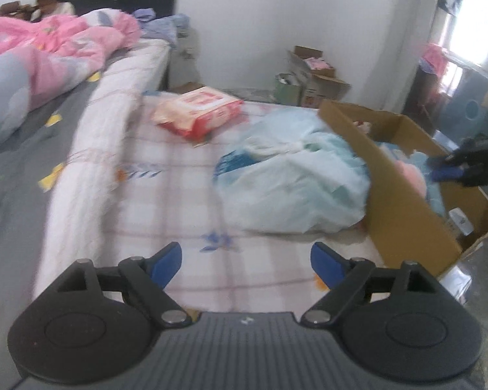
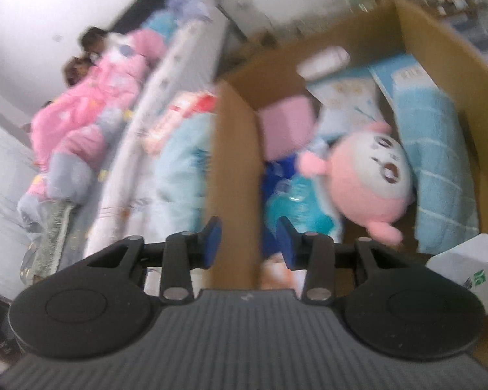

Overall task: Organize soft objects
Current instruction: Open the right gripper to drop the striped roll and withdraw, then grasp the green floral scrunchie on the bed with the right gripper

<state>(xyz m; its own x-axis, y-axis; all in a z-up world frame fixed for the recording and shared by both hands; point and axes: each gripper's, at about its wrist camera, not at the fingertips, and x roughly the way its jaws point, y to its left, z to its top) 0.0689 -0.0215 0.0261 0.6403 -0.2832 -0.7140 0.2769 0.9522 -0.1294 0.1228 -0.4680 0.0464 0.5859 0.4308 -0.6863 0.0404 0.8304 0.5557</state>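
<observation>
Pink-and-white plush toy (image 2: 371, 175) — brown cardboard box (image 2: 234, 162).

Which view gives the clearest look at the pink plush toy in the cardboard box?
The right wrist view: the pink plush toy lies in full sight inside the cardboard box, face showing. The left wrist view shows only a pink sliver behind the box wall.

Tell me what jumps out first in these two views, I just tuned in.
The pink round plush toy lying in the open cardboard box beside a blue striped towel draws the eye first. Left of the box, on the checked mattress, sits a bulging pale blue plastic bag, with a red and white packet behind it. Both tongs, left and right, hold nothing.
</observation>
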